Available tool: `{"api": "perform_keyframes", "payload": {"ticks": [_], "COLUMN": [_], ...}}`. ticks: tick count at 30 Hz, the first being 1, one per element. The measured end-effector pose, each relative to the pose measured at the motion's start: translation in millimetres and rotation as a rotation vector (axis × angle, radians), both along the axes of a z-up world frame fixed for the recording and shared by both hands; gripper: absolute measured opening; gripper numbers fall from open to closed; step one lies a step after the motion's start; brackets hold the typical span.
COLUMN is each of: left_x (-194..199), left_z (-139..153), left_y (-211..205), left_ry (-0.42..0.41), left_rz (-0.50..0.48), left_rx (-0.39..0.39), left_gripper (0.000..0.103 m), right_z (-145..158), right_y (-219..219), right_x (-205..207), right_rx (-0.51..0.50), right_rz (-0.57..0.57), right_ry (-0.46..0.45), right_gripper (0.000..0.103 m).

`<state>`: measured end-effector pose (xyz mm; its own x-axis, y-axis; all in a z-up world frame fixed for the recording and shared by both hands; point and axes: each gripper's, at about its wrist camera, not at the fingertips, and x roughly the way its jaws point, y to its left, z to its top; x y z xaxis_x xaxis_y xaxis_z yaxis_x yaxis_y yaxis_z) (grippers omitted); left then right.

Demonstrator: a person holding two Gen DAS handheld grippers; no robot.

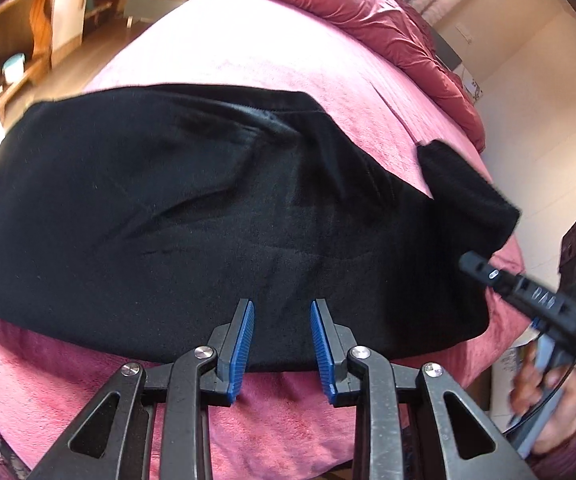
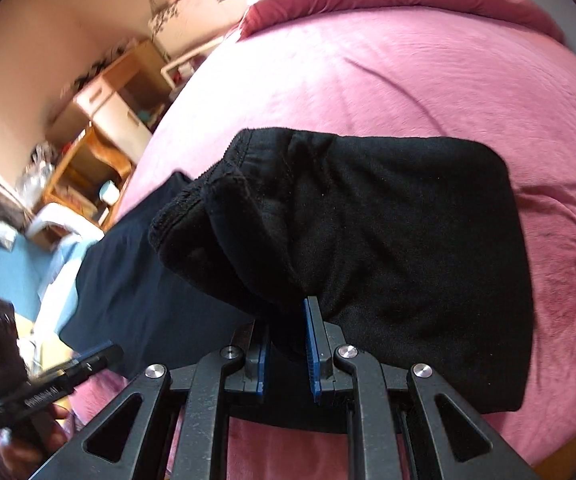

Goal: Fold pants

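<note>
On the pink bed (image 2: 408,80), black pants (image 2: 388,240), seemingly pinched in right gripper (image 2: 288,316).

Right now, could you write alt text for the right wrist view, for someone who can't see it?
The right gripper pinches a bunched fold of black pants, which lie on a pink bed cover. The left gripper shows at the lower left edge, with wooden shelves blurred behind.
</note>
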<state>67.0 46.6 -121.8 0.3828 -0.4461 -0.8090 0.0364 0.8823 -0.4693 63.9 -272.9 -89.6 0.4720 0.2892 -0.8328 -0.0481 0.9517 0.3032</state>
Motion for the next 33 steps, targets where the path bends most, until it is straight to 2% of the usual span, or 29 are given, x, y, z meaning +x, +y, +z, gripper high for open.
{"api": "perform_keyframes", "payload": {"ticks": [6,10,12,13,14,17,21,25,30,33], "left_x": [10.7,23.3,28.3,31.3,33.7,39.5,46.6,59.0,81.3,89.6], "left_z": [-5.6,-7.4,-6.6,-6.6,-6.4,-3.5,1.3,-4.1,-19.5,-26.6], "left_y": [7.1,-0.6,-7.3,-11.0,-14.5,-24.0,-37.9,-59.4,-88.4,-98.6], "left_ry": [0.054,0.092,0.105,0.112,0.123,0.141,0.134,0.165,0.203,0.225], "left_rz": [0.004,-0.02,-0.028,-0.036,-0.041,-0.05,-0.064,-0.11,-0.144,-0.148], "left_rx": [-0.148,-0.226,-0.239,-0.253,-0.265,-0.295,-0.257,-0.214,-0.135,-0.143], "left_gripper": [0.029,0.031,0.031,0.031,0.032,0.041,0.048,0.054,0.054,0.051], "right_z": [-16.3,-22.4,-21.5,-20.1,-19.1,-13.6,-14.3,-14.3,-19.1,-25.2], "right_y": [38.4,52.7,53.9,52.2,50.0,42.8,24.6,-11.3,-64.0,-92.6], "right_x": [5.0,0.5,-3.7,-5.5,-8.3,-19.0,-46.2,-81.5,-110.1,-118.1], "right_rx": [-0.117,-0.15,-0.114,-0.073,-0.019,0.054,0.091,0.058,0.036,0.044], "right_rz": [0.07,0.132,0.159,0.179,0.199,0.211,0.163,0.088,-0.067,-0.176], "right_ry": [-0.003,-0.022,-0.035,-0.032,-0.022,-0.027,-0.009,0.011,0.04,0.065], "right_gripper": [0.016,0.026,0.035,0.05,0.059,0.059,0.059,0.059,0.059,0.059]}}
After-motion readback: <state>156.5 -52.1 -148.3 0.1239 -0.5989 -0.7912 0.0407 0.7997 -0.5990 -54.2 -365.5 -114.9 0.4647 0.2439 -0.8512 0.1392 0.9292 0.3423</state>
